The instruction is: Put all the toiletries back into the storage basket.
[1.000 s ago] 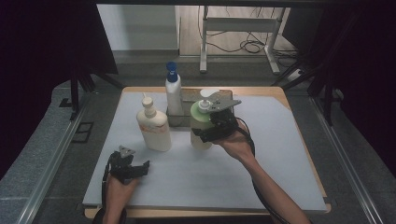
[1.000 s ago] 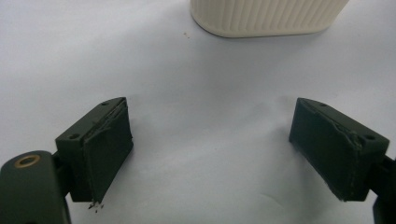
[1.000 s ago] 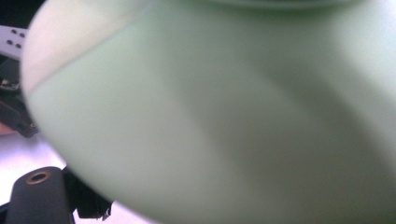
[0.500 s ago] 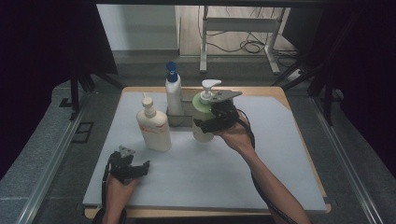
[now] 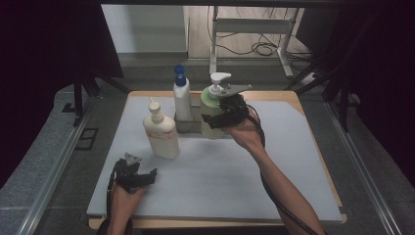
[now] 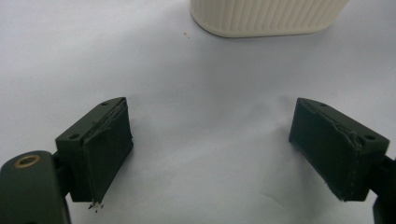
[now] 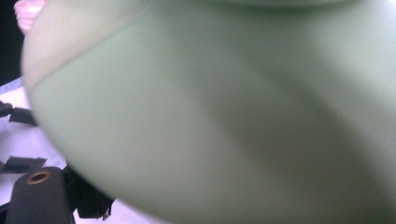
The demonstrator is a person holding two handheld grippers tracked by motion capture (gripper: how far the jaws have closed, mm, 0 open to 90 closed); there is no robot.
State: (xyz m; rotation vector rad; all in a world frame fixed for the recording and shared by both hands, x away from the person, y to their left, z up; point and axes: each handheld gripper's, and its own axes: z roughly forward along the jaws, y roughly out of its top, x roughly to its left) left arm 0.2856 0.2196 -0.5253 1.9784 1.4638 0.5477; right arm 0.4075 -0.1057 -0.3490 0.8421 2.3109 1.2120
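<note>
The right gripper (image 5: 215,120) is clamped around the green pump bottle (image 5: 211,115), its jaws spread wide across the bottle's body, and holds it up at the far middle of the table, just beside the grey tray (image 5: 188,128) and close to the tall white bottle with the blue cap (image 5: 181,98) that stands in that tray. The green bottle's white pump head (image 5: 219,78) rises above the gripper's grey plate. In the right gripper view the pale green wall of the bottle (image 7: 224,116) presses right up against the camera, blurred, with one black jaw showing at the lower left — the far jaw is hidden behind the bottle. The cream bottle (image 5: 160,132) stands upright on the grey mat (image 5: 274,171), left of the tray and apart from it. The left gripper (image 5: 139,177) rests low on the mat near the front left edge, held in the person's hand, jaws wide apart with nothing between them; in the left gripper view the bare mat lies between its two pads (image 6: 105,149) and the ribbed base of the cream bottle (image 6: 266,18) sits ahead — well clear of them.
</note>
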